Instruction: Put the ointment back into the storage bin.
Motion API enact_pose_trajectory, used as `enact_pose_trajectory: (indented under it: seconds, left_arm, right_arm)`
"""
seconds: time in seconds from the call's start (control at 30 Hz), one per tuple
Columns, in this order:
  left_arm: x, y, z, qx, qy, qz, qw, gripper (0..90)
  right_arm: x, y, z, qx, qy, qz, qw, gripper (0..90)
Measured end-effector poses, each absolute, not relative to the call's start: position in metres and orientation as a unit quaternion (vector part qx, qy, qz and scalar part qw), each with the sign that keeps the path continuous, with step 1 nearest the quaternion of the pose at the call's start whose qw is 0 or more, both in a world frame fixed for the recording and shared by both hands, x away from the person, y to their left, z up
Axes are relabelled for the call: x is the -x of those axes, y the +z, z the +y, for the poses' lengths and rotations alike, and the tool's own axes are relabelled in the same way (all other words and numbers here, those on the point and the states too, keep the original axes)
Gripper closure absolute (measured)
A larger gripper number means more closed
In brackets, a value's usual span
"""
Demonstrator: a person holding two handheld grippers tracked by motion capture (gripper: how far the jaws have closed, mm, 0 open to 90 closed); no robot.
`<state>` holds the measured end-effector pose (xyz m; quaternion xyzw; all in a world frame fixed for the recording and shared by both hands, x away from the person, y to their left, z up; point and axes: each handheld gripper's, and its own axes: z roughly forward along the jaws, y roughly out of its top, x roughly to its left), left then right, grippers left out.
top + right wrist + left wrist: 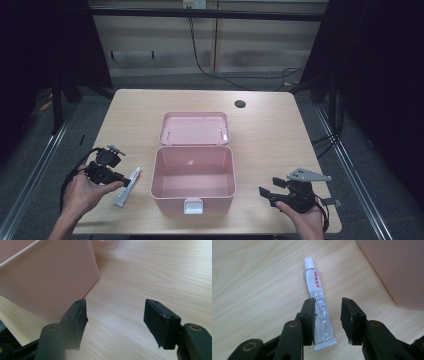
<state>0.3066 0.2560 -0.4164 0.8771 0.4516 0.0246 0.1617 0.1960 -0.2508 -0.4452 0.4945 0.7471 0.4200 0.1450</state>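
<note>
From the high view, a pink box [193, 180] sits open in the middle of the wooden table [270, 130], its lid [195, 128] laid back flat behind it, while a small silver tube [127, 186] lies just left of the box with the left gripper [106, 167] right beside it and the right gripper [287, 192] resting near the table's front right edge. In the left gripper view the jaws stand apart around the crimped end of the tube, one jaw touching its side and the white cap [308, 263] pointing away, with the box wall at the upper right. In the right gripper view the jaws are wide apart over bare wood, the box's corner just beside the left jaw.
</note>
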Motion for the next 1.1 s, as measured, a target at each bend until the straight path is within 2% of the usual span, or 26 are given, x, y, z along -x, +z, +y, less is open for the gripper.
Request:
enact_pose_trajectory:
  seconds: [0.1, 0.4, 1.1]
  left_arm:
    - [-0.314, -0.419, 0.255, -0.878, 0.018, 0.459, 0.137, 64.5]
    - [-0.322, -0.431, 0.246, -0.879, 0.011, 0.462, 0.115, 66.0]
    - [-0.33, -0.459, 0.241, -0.881, 0.0, 0.464, 0.092, 67.1]
  right_arm:
    - [-0.196, -0.445, -0.251, -0.497, 0.42, 0.746, 0.144, 35.0]
    - [-0.197, -0.446, -0.251, -0.497, 0.417, 0.748, 0.14, 34.6]
    - [-0.197, -0.447, -0.251, -0.502, 0.41, 0.749, 0.134, 33.0]
